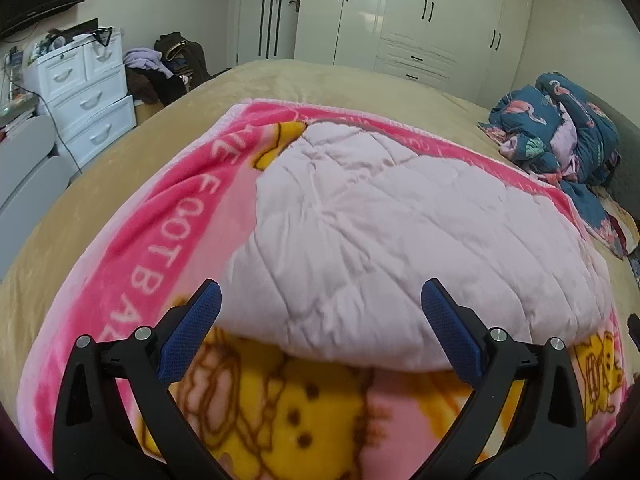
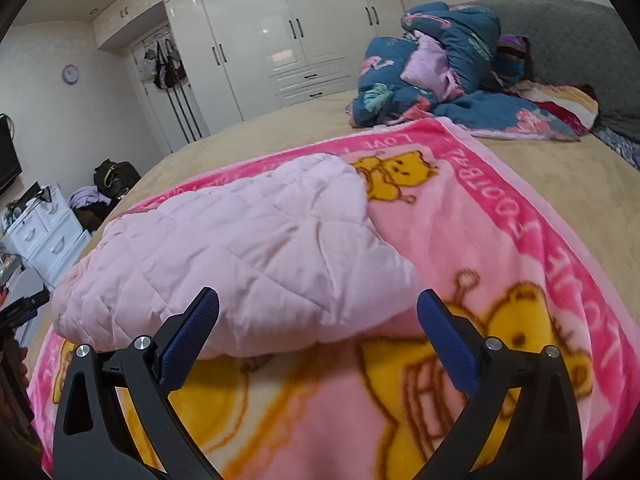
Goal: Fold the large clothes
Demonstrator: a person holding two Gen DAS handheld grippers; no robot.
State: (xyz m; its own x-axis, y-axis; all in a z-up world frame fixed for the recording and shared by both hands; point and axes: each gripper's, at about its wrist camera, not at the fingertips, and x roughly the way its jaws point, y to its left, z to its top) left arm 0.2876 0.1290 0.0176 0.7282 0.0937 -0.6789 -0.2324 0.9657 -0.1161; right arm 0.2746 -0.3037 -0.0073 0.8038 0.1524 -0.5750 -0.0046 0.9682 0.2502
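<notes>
Both grippers, left (image 1: 320,294) & right (image 2: 318,300), gape empty (fingers wide) above pink quilt (image 1: 400,240).

A home bedroom: a wide bed (image 1: 120,168), white wardrobe (image 2: 280,40) and drawer chest (image 1: 88,96).

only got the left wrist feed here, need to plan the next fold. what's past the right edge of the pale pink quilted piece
Observer: On the right wrist view, the pale pink quilted piece ends on the pink cartoon blanket, which runs well past it with a yellow bear print.
Operator: right gripper holding anything
Observer: No. The right gripper is open, with its fingers apart at the quilted piece's near edge.
Operator: anything behind that blue bundle
Observer: A grey padded headboard stands behind the blue flamingo bedding.
</notes>
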